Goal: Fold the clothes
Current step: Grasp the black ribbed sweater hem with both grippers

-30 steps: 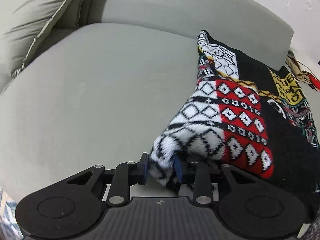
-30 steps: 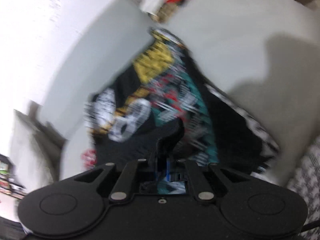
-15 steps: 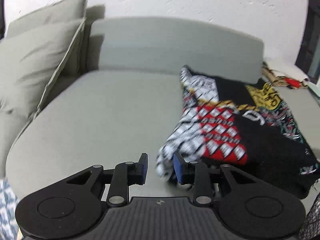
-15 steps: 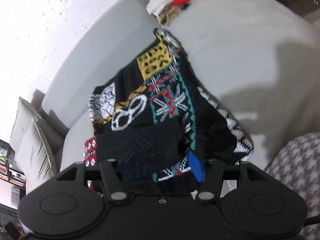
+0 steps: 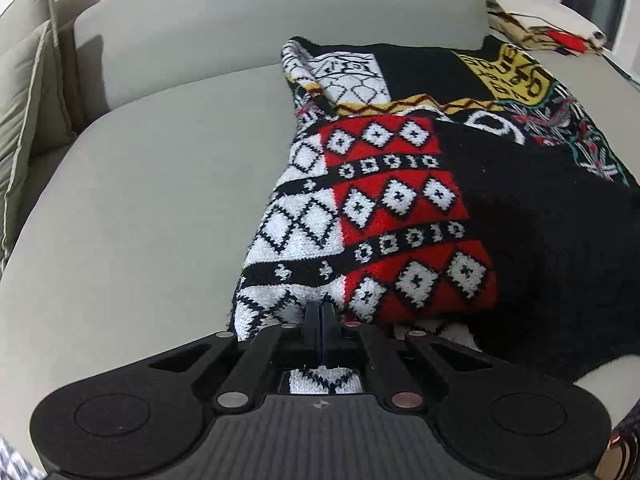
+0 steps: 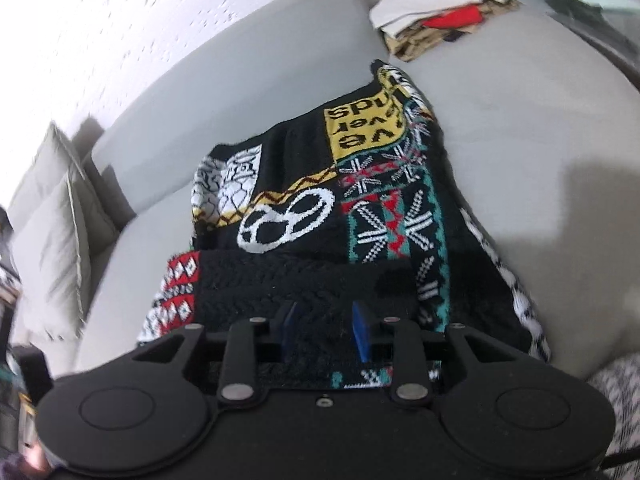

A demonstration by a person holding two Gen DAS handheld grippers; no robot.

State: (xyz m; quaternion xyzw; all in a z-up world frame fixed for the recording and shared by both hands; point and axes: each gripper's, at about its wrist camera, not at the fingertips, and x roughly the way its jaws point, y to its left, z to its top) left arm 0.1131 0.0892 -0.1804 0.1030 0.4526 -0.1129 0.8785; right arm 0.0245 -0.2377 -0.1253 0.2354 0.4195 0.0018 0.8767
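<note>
A patterned knit sweater (image 5: 400, 208), black with red, white and yellow panels, lies partly folded on a grey sofa seat (image 5: 152, 200). My left gripper (image 5: 320, 316) is shut, its fingers pressed together at the sweater's near white-and-black edge; whether fabric is pinched between them is unclear. In the right wrist view the same sweater (image 6: 320, 216) lies ahead, and my right gripper (image 6: 326, 332) is open, its blue pads apart over the near black knit edge.
Grey cushions (image 5: 24, 92) stand at the sofa's left end. A pile of folded clothes (image 6: 440, 12) sits at the far right by the backrest (image 5: 280, 20). Bare seat lies left of the sweater. A checkered cloth (image 6: 616, 392) shows at the near right.
My left gripper has gone from open to shut at the sweater's near edge. My right gripper let go of the black fabric and stays open. Both cameras shifted closer to the sweater.
</note>
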